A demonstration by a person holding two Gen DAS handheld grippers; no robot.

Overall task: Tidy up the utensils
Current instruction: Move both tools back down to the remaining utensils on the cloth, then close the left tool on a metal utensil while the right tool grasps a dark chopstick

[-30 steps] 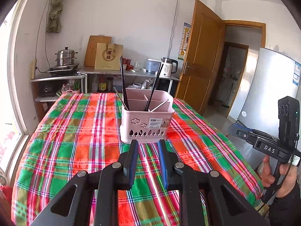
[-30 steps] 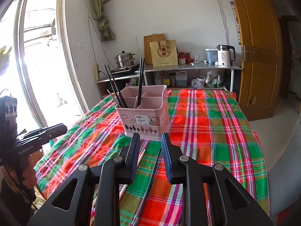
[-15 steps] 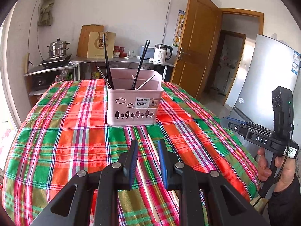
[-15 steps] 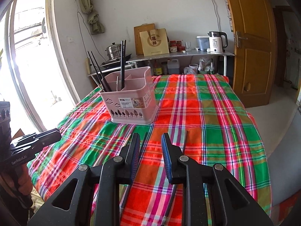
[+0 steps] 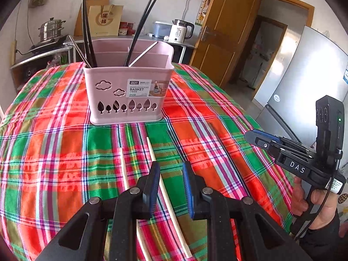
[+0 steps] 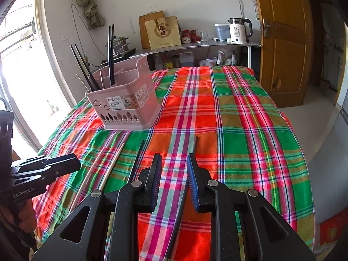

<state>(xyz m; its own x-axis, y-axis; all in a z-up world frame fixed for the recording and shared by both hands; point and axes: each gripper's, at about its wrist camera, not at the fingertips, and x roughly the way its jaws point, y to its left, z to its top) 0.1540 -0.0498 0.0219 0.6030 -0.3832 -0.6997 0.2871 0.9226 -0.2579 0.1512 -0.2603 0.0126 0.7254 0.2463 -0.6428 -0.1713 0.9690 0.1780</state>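
Basket (image 5: 128, 93): pink plastic, upright on plaid cloth, divided into compartments; cloud and tree cut-outs and a label on front wall.
Black chopsticks (image 5: 88, 30): pair standing in basket's left compartment, leaning slightly left.
Second black pair (image 5: 141, 28): standing in a middle compartment, tilted right.
Pale stick (image 5: 142, 54): leaning inside basket, tip just above rim.
Cream chopsticks (image 5: 152, 152): two lying flat on cloth, side by side, near basket's front, apart from it.
Dark chopsticks (image 6: 180, 198): two lying flat on cloth, right of the cream ones, slightly apart from each other.
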